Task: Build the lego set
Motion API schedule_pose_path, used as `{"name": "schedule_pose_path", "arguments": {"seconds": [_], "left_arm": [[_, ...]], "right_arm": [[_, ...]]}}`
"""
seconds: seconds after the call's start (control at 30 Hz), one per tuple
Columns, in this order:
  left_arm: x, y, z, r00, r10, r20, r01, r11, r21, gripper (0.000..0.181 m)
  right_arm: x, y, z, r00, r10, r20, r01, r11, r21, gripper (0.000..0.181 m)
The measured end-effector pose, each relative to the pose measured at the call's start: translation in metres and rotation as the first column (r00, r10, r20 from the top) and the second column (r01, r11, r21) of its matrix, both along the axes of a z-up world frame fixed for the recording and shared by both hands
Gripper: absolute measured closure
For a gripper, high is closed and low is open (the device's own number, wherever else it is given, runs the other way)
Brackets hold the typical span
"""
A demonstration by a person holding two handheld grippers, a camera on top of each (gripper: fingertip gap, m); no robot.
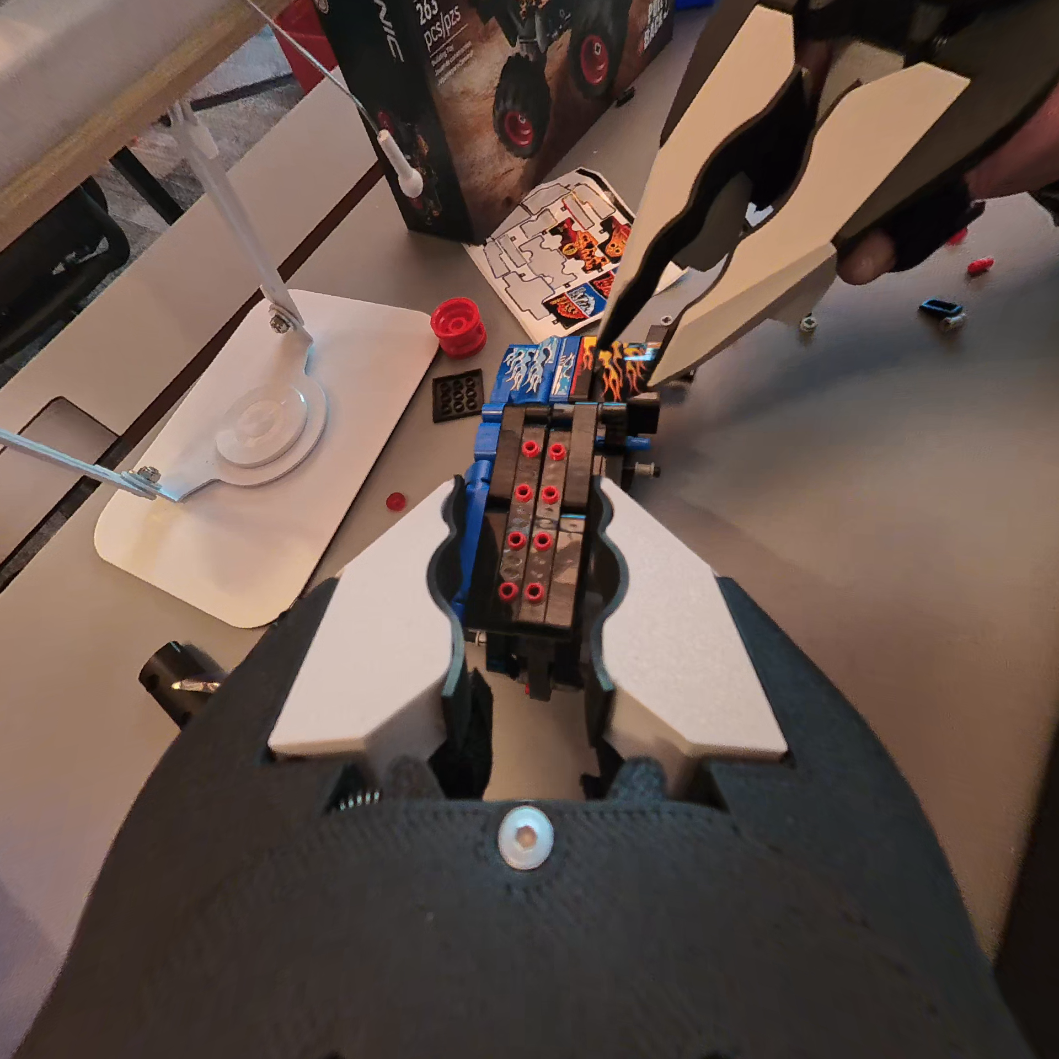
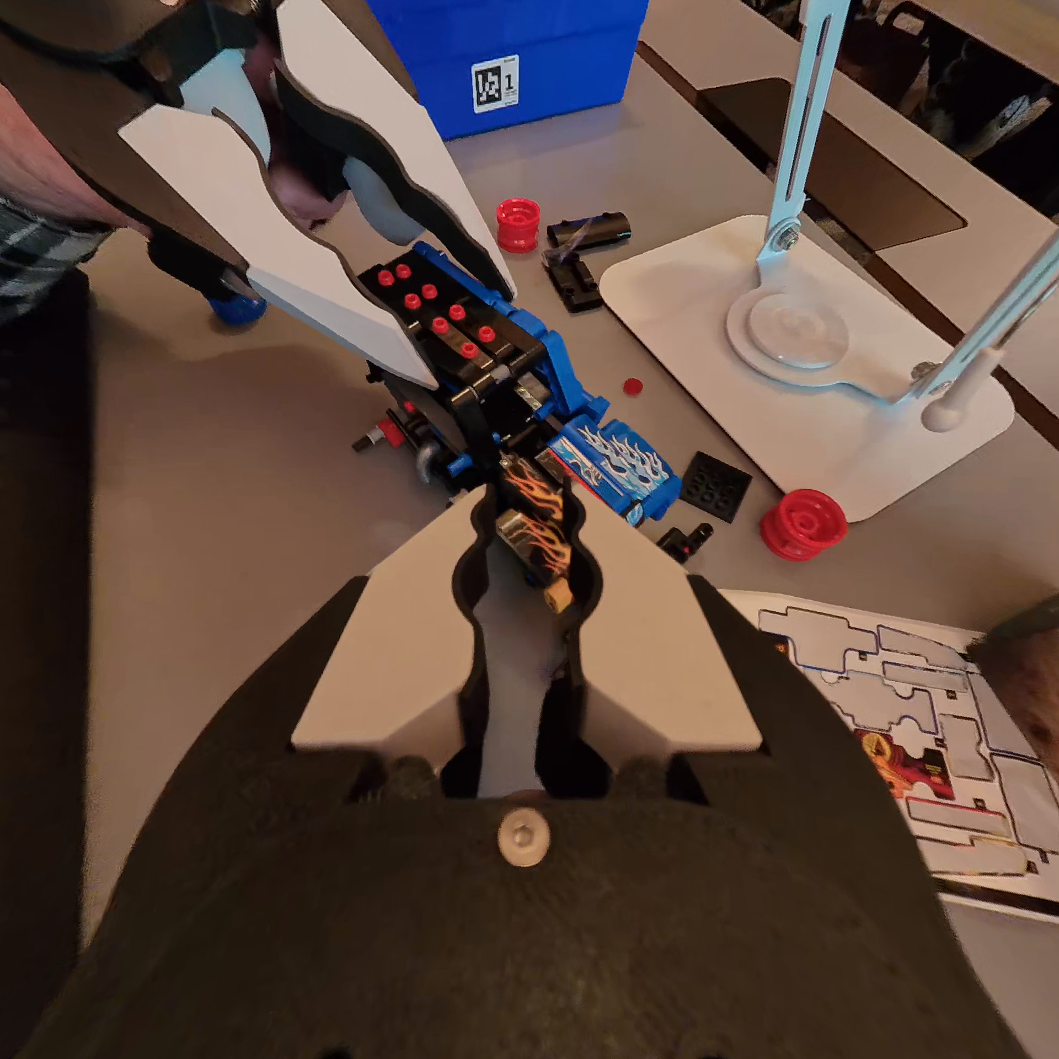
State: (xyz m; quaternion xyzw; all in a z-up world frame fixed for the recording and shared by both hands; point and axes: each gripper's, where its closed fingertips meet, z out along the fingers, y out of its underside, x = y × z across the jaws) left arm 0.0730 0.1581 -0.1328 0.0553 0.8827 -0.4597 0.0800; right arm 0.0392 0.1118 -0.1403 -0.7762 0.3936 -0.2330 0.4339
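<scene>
The lego truck body [image 1: 538, 516] is black with red studs and blue sides, and lies on the grey table [image 1: 859, 516]. My left gripper [image 1: 527, 498] is shut on its rear part, one finger on each side. At its far end sit blue flame panels [image 1: 533, 369] and a black panel with orange flames [image 1: 622, 367]. My right gripper [image 2: 530, 498] is shut on that black flame panel [image 2: 536, 524], which joins the model [image 2: 487, 355]. The left gripper [image 2: 464, 335] shows in the right wrist view at upper left, and the right gripper [image 1: 627, 361] shows in the left wrist view at upper right.
A white lamp base [image 1: 258, 447] stands left of the model. Around it lie red wheel hubs [image 2: 802, 524] [image 2: 518, 223], a black plate [image 2: 716, 484], a small red stud [image 2: 632, 386] and black pieces [image 2: 587, 229]. A sticker sheet [image 1: 550, 252], the set's box [image 1: 487, 103] and a blue bin [image 2: 504, 57] are also here. One gripper's finger ends stand about 7 cm off the other's. About 11 cm separates my left fingertips from the small red stud [image 2: 632, 386]. It is also in sight in the left wrist view [image 1: 398, 503].
</scene>
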Motion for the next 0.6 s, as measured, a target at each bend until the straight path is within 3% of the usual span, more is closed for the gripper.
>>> {"name": "schedule_pose_path", "arguments": {"seconds": [0.17,0.27,0.43,0.6], "left_arm": [[-0.001,0.01,-0.001,0.999,-0.042,-0.029,0.043,0.999,0.018,0.126],[0.001,0.019,-0.007,0.998,-0.055,-0.039,0.057,0.997,0.05,0.119],[0.006,0.02,-0.009,0.999,-0.041,-0.032,0.042,0.998,0.044,0.133],[0.006,0.018,-0.009,0.999,-0.027,-0.031,0.029,0.998,0.047,0.133]], "right_arm": [[-0.001,0.002,-0.006,1.0,0.014,-0.009,-0.015,1.0,-0.022,0.16],[0.0,-0.005,-0.005,1.0,-0.009,-0.022,0.009,1.0,-0.004,0.151],[0.001,-0.012,-0.008,0.999,-0.021,-0.024,0.021,1.0,-0.005,0.152],[0.003,-0.015,-0.008,0.999,-0.032,-0.013,0.032,0.999,0.001,0.155]]}}
